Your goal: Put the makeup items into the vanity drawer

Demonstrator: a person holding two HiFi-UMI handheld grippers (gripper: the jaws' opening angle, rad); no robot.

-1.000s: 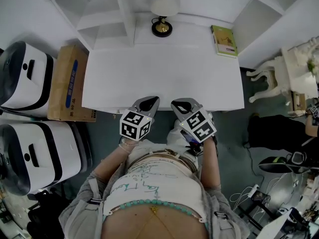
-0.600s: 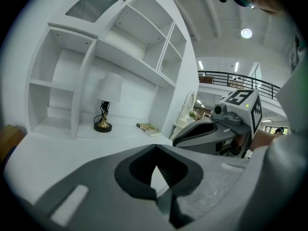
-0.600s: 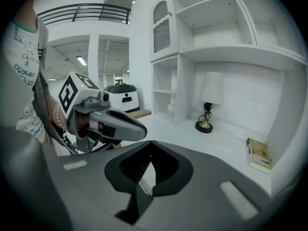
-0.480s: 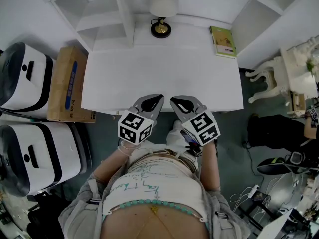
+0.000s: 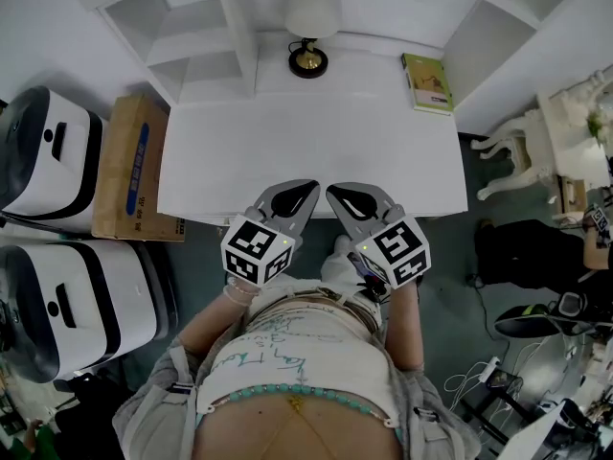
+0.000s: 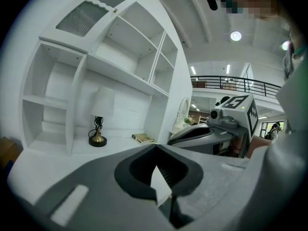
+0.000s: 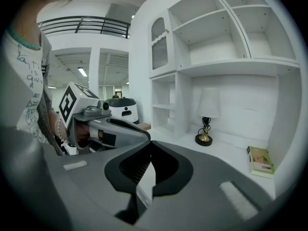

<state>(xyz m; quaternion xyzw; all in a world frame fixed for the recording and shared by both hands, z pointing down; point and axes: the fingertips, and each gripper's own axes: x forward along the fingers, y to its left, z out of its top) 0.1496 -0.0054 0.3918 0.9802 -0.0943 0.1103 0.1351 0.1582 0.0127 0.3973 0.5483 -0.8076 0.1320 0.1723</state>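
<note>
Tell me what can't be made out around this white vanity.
Vanity drawer: head view, hidden below the white tabletop's edge and behind the left hand-held gripper and right hand-held gripper.
Green book's cover print: too small in every view.
White lamp shade: cut off by the head view's top edge.

The white desk [image 5: 316, 151] stands at centre, its front edge toward 6 o'clock. Its drawer cannot be made out from above.

No lettering reads clearly on the shirt [image 5: 278, 353], cardboard box [image 5: 134, 166] or book [image 5: 428, 82]
</note>
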